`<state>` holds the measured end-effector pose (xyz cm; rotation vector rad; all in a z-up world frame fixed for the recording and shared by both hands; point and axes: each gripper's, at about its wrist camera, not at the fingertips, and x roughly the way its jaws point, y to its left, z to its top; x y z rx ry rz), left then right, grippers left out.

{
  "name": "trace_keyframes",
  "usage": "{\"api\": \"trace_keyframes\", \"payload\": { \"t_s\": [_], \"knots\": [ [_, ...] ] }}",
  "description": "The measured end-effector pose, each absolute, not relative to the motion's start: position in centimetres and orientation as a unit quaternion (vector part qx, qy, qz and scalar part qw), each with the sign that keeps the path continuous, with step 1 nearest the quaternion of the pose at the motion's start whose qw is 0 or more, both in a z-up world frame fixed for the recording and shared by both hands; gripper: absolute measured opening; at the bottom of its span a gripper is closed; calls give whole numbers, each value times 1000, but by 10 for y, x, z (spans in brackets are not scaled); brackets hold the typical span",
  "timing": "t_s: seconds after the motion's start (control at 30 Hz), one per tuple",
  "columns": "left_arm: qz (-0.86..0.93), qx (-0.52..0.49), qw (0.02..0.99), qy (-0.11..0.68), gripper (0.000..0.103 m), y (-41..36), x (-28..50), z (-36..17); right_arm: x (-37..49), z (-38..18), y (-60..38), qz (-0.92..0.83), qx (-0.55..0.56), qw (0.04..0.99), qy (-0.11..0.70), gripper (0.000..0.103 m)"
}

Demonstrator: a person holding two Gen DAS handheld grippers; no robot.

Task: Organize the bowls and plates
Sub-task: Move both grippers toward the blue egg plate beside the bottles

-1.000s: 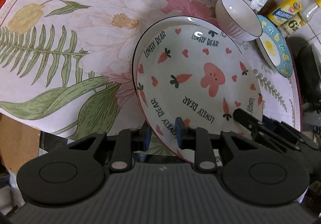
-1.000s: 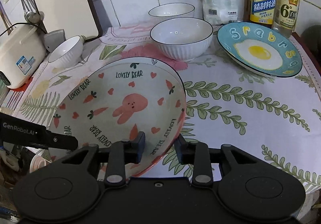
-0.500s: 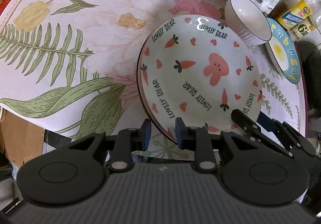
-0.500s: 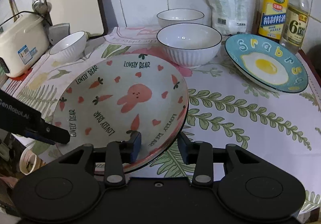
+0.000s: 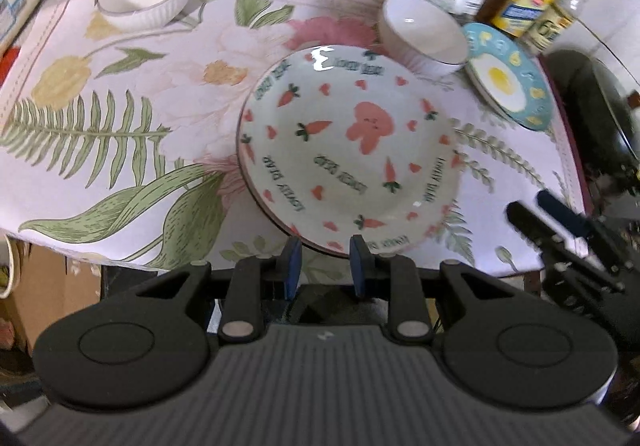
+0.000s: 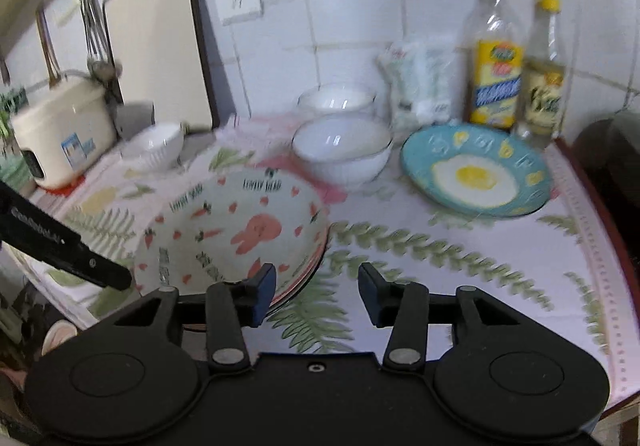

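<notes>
The rabbit plate (image 5: pixel 348 150), a round glazed dish printed with carrots and hearts, lay flat on the flowered tablecloth (image 5: pixel 120 118), near the table's front edge and on top of another plate. The left gripper (image 5: pixel 325 261) pointed steeply down just at its near rim, its blue pads almost together and gripping nothing. The right gripper (image 6: pixel 317 294) was beside the plate, pointing less steeply; its jaws had just been opening, with nothing between them. Behind stood ribbed white bowls (image 5: pixel 424 32) and a blue egg plate (image 6: pixel 476 176).
</notes>
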<state>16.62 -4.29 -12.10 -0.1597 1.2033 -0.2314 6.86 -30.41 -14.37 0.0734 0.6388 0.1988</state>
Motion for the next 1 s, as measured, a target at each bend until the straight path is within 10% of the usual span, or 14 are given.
{"api": "trace_keyframes", "payload": {
  "t_s": [0.4,1.0],
  "knots": [
    [-175,-13,865,470,36,-101,125,-47,-10,-67,-344,82,16,983,166,64],
    [-217,-14,908,359,73,-191,162,-66,13,-114,-432,11,41,990,133,93]
  ]
}}
